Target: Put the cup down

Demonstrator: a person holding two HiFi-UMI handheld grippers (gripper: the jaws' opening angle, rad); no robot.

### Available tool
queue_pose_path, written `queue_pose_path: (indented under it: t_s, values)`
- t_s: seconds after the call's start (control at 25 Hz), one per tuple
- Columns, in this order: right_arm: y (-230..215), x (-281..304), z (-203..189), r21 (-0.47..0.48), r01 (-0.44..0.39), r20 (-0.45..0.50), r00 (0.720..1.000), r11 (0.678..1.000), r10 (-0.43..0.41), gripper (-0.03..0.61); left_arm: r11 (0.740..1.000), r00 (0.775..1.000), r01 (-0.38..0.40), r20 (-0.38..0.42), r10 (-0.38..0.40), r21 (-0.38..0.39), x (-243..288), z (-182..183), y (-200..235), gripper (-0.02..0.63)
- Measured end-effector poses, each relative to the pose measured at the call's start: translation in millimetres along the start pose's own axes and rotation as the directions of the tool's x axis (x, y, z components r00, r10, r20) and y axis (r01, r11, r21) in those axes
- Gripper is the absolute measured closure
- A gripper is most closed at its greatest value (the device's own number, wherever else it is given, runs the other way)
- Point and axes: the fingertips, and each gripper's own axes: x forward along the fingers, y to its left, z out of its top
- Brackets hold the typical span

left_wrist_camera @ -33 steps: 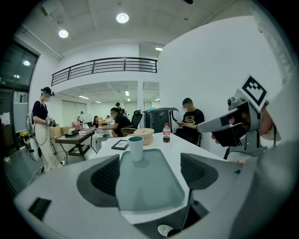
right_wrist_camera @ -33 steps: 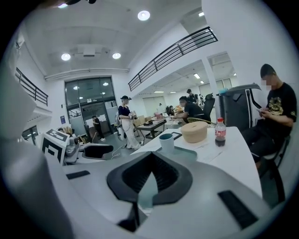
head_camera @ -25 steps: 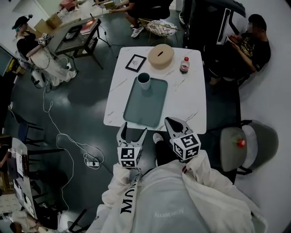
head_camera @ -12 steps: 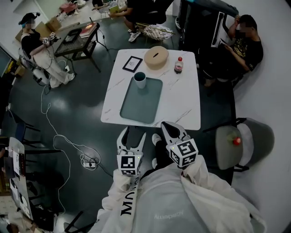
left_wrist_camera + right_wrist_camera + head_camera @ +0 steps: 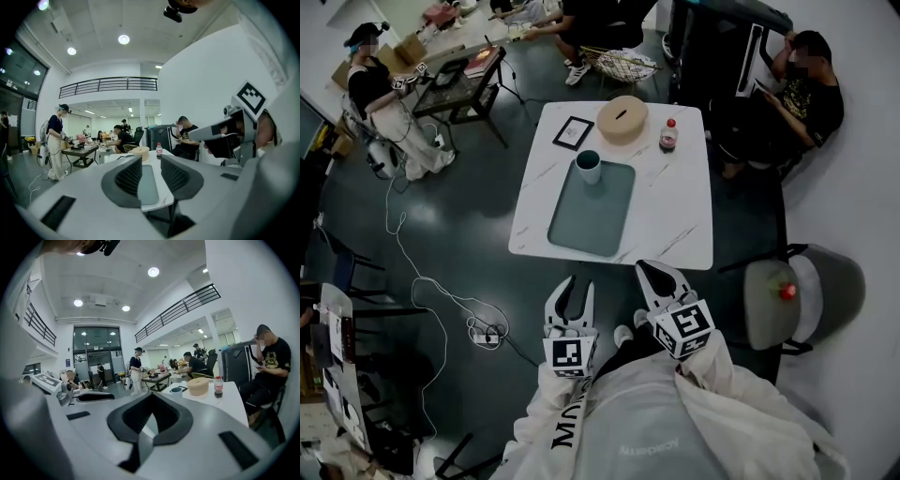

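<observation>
The dark teal cup [image 5: 589, 166] stands upright at the far end of the teal tray [image 5: 595, 216] on the white table [image 5: 675, 216], with no gripper on it. It also shows small in the right gripper view, cup [image 5: 176, 390]. Both grippers hang short of the table's near edge, over the floor. My left gripper [image 5: 572, 287] has just been closing its jaws; a narrow gap stays between its pads [image 5: 129, 176] and nothing is in it. My right gripper [image 5: 649, 273] has its fingertips together, empty, right gripper [image 5: 151, 401].
A round wooden box [image 5: 622, 117], a red-capped bottle [image 5: 667, 134] and a framed picture [image 5: 573, 131] sit at the table's far end. A grey chair [image 5: 806, 295] stands at right. A cable and power strip [image 5: 483, 333] lie on the floor. People sit beyond the table.
Both grippers have drawn back from the table's near edge toward my body. The left gripper's jaws have narrowed from wide open to a small gap. The cup has stayed in place on the tray.
</observation>
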Motion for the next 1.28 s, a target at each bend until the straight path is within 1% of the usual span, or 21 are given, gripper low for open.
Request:
queue_pose_path:
  t_s: [0.08,0.2,0.24,0.4,0.56,0.76,1.0,1.28]
  values:
    - [-4.2,1.4,1.0,-0.002,-0.003,-0.009,1.000,1.000,0.003,0.572,1.000,1.000,-0.023,0.014,0.023,-0.018,0.6,2.1,1.9,0.510]
    - [-12.4,3.6,3.3,-0.012,-0.012,-0.023,1.000,1.000,0.012,0.572,0.999,0.998,-0.049,0.029,0.049,-0.016,4.3,3.8,2.6,0.585]
    - [-15.5,4.7,4.2,-0.017,-0.015,-0.027,1.000,1.000,0.014,0.573,0.998,0.998,-0.052,0.032,0.053,-0.017,6.4,4.3,2.5,0.601]
    - [-27.7,10.1,10.2,-0.031,-0.035,-0.034,0.999,0.999,0.034,0.573,0.997,0.997,-0.071,0.039,0.072,-0.021,17.4,9.3,1.2,0.601]
    - [-38.9,12.7,18.2,-0.034,-0.039,-0.023,0.999,0.999,0.038,0.572,0.996,0.995,-0.090,0.037,0.090,0.006,28.1,18.3,0.7,0.602]
    - [-44.1,14.7,18.4,-0.030,-0.048,-0.033,0.998,0.998,0.047,0.574,0.993,0.994,-0.110,0.026,0.110,0.029,37.9,24.9,2.2,0.603]
    - [-41.8,16.2,17.6,-0.017,-0.069,-0.035,0.997,0.997,0.068,0.574,0.993,0.993,-0.115,-0.002,0.115,0.034,42.7,20.6,0.0,0.602]
    - [-44.1,17.1,14.2,-0.008,-0.070,-0.046,0.997,0.998,0.070,0.574,0.993,0.993,-0.111,-0.029,0.112,0.028,42.5,12.3,-1.9,0.603]
